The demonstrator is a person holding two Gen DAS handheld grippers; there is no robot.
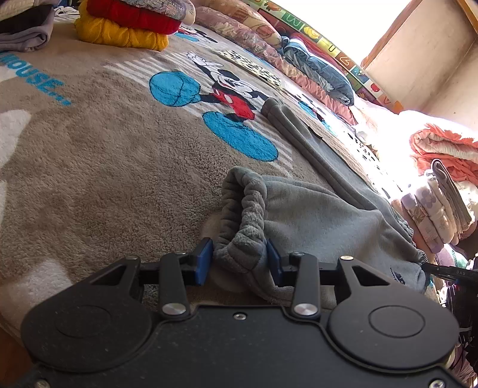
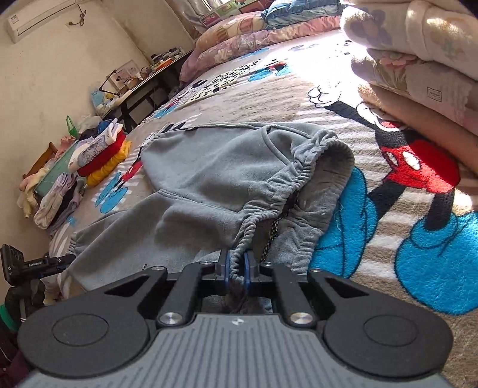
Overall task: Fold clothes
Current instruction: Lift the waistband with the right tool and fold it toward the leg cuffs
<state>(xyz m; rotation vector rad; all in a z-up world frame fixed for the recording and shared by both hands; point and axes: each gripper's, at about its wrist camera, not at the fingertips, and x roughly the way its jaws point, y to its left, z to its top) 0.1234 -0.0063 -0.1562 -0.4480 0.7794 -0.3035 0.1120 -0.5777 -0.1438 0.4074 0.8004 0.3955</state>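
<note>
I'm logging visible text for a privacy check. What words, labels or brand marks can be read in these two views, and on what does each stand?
"MOUSE..." in blue letters on the plush blanket, the start cut off.
"GenRobot.AI" on the black device at the left edge of the right wrist view.
"W" on one tile of the colourful letter mat.
Small tag on the folded quilt: too small to read.
Mark on the grey trousers: blurred.

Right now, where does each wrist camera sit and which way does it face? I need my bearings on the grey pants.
Left wrist: sits behind the left gripper, angled down across the blanket; blue pads pinch the waistband of the grey pants.
Right wrist: sits behind the right gripper, facing the bed and side wall; jaws clamped on the waistband's other end.
Shared: the pants, blanket, yellow-and-red sweater stack.
</note>
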